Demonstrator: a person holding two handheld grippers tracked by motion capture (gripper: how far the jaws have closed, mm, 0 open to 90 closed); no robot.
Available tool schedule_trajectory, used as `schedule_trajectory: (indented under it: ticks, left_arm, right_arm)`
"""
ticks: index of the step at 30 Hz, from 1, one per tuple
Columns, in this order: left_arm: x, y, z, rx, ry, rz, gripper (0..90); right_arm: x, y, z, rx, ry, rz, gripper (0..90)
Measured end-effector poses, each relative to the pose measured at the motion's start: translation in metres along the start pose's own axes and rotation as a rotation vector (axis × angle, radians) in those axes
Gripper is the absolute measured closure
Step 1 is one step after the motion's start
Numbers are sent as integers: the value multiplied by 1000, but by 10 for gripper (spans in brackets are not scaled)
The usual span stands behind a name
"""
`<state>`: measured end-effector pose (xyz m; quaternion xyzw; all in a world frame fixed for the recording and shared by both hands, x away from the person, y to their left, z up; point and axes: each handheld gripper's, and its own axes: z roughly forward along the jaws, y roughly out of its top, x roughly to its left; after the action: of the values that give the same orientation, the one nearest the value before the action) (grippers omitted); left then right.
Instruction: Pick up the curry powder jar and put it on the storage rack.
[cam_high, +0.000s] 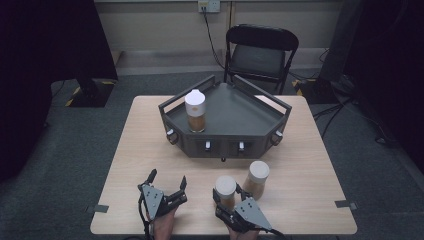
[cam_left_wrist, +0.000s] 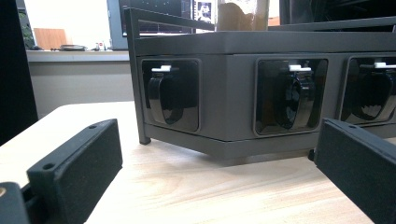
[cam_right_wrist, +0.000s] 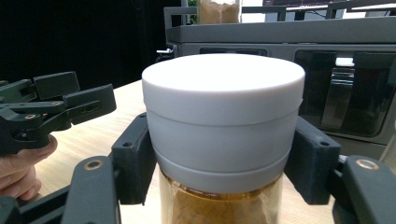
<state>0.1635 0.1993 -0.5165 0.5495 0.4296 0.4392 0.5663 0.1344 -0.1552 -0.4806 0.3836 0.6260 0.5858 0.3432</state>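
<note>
Jars sit around a dark tray (cam_high: 227, 117) on a wooden table (cam_high: 300, 200). Right gripper (cam_high: 226, 196) is clamped on the white lid of a jar (cam_high: 225, 190) of brown powder, just in front of the tray. Left gripper (cam_high: 166, 181) rests left of that jar, jaws spread with nothing between them. A second jar (cam_high: 257, 178) stands just right of the held one; a third (cam_high: 195, 111) stands in the tray.

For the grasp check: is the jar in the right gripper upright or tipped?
Upright: the jar stands on the table, white lid level, right gripper jaws on both sides.
</note>
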Motion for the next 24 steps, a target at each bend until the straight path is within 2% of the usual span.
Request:
schedule_trajectory:
  ticks: [24]
  left_arm:
    - [0, 0, 0, 0, 0, 0, 3]
  right_arm:
    - [0, 5, -3, 9, -5, 11, 335]
